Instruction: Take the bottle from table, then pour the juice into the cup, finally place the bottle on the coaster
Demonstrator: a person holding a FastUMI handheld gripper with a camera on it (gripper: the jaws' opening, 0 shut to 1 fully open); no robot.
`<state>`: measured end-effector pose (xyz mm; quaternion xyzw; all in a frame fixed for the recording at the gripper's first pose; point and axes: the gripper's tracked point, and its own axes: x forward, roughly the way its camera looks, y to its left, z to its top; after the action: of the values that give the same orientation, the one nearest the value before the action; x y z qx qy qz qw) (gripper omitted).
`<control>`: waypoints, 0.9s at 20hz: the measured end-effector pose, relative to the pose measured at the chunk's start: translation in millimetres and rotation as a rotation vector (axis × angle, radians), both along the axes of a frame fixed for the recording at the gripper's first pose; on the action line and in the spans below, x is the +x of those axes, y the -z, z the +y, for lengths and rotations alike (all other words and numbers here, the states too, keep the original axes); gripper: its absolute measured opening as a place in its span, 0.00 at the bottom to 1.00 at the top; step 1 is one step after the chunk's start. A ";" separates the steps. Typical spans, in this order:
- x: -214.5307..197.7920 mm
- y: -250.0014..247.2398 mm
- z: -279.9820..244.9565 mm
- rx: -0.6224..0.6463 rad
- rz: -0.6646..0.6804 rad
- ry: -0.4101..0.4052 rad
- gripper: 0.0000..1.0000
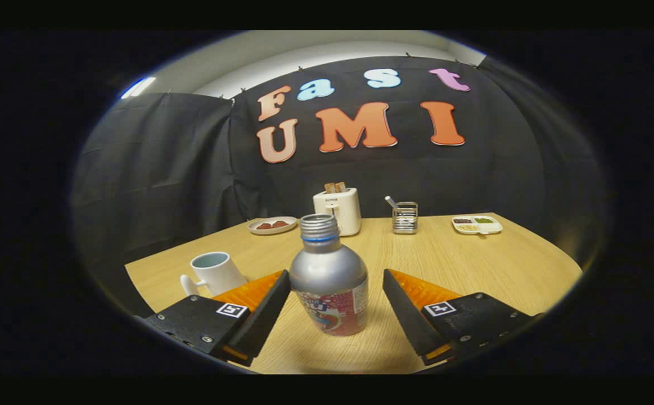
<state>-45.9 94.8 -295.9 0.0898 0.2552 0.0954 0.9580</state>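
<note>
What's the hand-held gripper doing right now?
Hand-held gripper: open, holding nothing; the bottle stands between its fingers, a gap on each side.

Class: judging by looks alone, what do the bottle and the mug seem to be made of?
The silver screw-neck bottle, standing between the open gripper fingers, looks like brushed metal, probably aluminium: dull sheen, threaded neck, printed label. The white handled mug looks like glazed ceramic: smooth, glossy, thick rim.

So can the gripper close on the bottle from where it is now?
Probably yes. The gripper is open, and the silver bottle stands upright on the table between its fingers, a gap on each side. The white mug sits off to the side, clear of the fingers.
</note>
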 end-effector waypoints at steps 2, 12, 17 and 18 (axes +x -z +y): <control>-1.4 10.1 1.7 -0.005 0.023 -0.001 0.98; -7.7 26.7 9.5 -0.013 0.071 0.010 0.82; -3.5 25.5 10.3 -0.046 0.071 0.012 0.79; -0.3 19.5 11.4 -0.038 0.057 0.015 0.79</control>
<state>-46.2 106.2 -315.5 0.0764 0.2833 0.0809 0.9525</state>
